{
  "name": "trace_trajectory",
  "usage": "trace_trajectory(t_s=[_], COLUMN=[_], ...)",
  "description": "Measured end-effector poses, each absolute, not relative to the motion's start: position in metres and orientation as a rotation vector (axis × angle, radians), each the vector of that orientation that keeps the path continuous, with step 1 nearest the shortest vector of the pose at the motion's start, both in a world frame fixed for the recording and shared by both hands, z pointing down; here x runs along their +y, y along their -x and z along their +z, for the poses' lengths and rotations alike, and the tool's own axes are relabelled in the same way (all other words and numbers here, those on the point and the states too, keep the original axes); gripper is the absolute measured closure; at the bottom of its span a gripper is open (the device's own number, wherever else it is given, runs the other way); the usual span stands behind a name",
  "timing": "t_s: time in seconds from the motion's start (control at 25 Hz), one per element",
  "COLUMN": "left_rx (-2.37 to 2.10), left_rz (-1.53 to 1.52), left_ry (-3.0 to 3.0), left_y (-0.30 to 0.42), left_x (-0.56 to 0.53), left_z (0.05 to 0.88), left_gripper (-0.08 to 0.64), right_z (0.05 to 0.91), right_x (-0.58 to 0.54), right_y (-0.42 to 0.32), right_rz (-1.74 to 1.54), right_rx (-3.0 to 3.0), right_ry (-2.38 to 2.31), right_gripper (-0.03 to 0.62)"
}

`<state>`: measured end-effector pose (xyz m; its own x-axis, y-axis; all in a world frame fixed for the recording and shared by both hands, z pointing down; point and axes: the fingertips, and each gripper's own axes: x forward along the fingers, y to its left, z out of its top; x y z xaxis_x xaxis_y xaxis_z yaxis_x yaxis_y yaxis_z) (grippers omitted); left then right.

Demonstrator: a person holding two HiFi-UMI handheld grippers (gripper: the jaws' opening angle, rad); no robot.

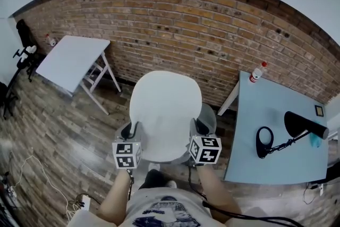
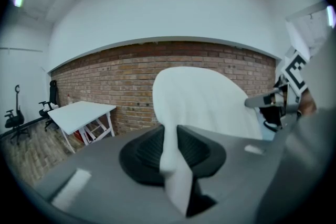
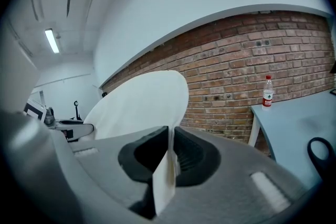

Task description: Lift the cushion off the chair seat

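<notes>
The white rounded cushion (image 1: pixel 164 114) hangs in the air in front of me, held by its two near side edges. My left gripper (image 1: pixel 129 131) is shut on the cushion's left edge, and in the left gripper view its dark pads (image 2: pixel 144 152) pinch the white fabric (image 2: pixel 205 102). On the cushion's right edge my right gripper (image 1: pixel 197 126) is shut too, and in the right gripper view a thin fold of cushion (image 3: pixel 142 102) stands between that gripper's jaws (image 3: pixel 170 152). A bit of the grey chair (image 1: pixel 209 113) shows below the cushion's right side; the rest is hidden.
A brick wall (image 1: pixel 212 34) runs behind. A white folding table (image 1: pixel 71 61) stands at the left. At the right is a light blue table (image 1: pixel 281 130) with a bottle (image 1: pixel 257 72) and a black lamp (image 1: pixel 297 125). Cables (image 1: pixel 32 167) lie on the wooden floor.
</notes>
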<state>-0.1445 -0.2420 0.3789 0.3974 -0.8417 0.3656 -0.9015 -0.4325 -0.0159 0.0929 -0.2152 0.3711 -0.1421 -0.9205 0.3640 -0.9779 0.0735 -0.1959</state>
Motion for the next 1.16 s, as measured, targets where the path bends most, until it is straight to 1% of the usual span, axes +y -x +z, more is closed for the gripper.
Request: trace_trajectory(t_s=[1.16], left_rx=[-1.571], left_rz=[0.505], left_ry=[-2.429], left_y=[0.142], left_x=[-0.237], left_z=[0.392], left_gripper=[0.494], right_z=[0.387], right_x=[-0.223], right_y=[-0.094], right_rz=[0.636], right_rx=[-2.21], right_ry=[-1.914], right_gripper=[0.561])
